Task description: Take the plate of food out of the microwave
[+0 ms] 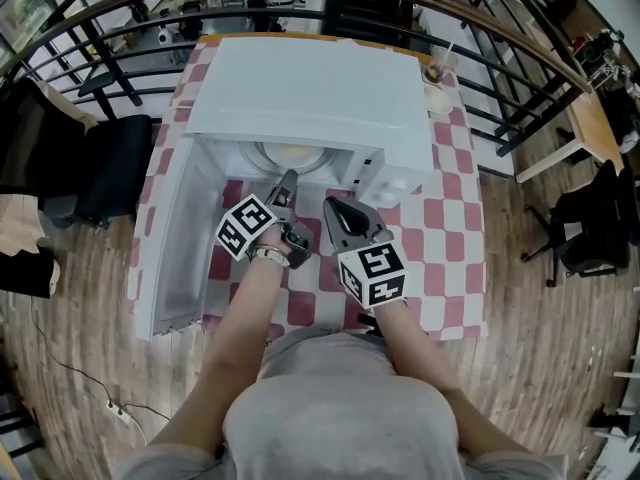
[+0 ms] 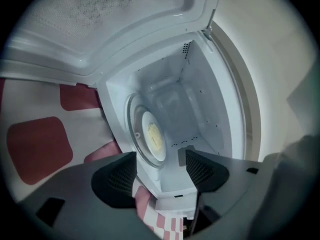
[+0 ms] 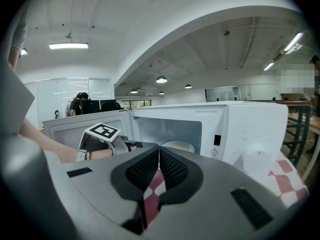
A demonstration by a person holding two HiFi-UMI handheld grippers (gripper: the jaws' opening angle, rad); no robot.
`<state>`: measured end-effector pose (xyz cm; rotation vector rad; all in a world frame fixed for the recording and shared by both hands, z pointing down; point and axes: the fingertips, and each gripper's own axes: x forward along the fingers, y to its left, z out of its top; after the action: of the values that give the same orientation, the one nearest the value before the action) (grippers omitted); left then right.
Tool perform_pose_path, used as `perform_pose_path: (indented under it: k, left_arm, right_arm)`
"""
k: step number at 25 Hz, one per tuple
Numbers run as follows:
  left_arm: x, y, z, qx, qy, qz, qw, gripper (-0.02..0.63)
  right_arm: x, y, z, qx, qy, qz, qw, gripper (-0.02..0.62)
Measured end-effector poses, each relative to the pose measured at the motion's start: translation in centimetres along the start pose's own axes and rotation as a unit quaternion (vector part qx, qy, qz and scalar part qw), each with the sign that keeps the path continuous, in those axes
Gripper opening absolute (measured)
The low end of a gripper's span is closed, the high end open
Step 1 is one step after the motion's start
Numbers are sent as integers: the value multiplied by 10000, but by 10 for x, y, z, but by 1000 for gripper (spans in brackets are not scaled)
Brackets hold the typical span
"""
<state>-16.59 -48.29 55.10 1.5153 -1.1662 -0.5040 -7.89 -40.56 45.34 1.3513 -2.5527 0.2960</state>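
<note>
Left tongs (image 2: 160, 159), gaping, face the round plate (image 2: 152, 136) lying flat inside microwave (image 1: 310, 98).

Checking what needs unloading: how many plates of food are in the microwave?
1: a plate of yellow food on the glass turntable inside the open microwave. The cavity shows no other.

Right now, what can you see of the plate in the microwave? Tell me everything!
The plate is round, pale and shallow, with something yellowish heaped in its middle. It lies flat on the clear round turntable inside the white microwave, whose door hangs open. Only the turntable touches it. The left gripper points at it with jaws apart and has not yet reached it.
</note>
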Motion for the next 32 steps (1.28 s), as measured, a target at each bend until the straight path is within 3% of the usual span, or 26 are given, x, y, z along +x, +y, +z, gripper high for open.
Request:
perform_pose_path:
  k: [5, 10, 18, 28, 32]
  left_arm:
    - [18, 24, 0, -581, -135, 314, 9977, 293]
    - [34, 35, 3, -835, -181, 547, 9948, 293]
    - [43, 47, 2, -851, -214, 1008, 9910, 291]
    - [41, 55, 1, -1101, -232, 1928, 9748, 293]
    - [42, 62, 0, -1170, -234, 2095, 9705, 293]
  right_arm:
    - [6, -6, -11, 93, 127, 10, 9999, 28]
    - [15, -13, -12, 161, 151, 11, 9998, 28]
    - [18, -19, -20, 330, 242, -29, 9992, 28]
    - [14, -27, -24, 351, 294, -118, 9989, 28]
    - [13, -30, -27, 373, 329, -141, 9987, 28]
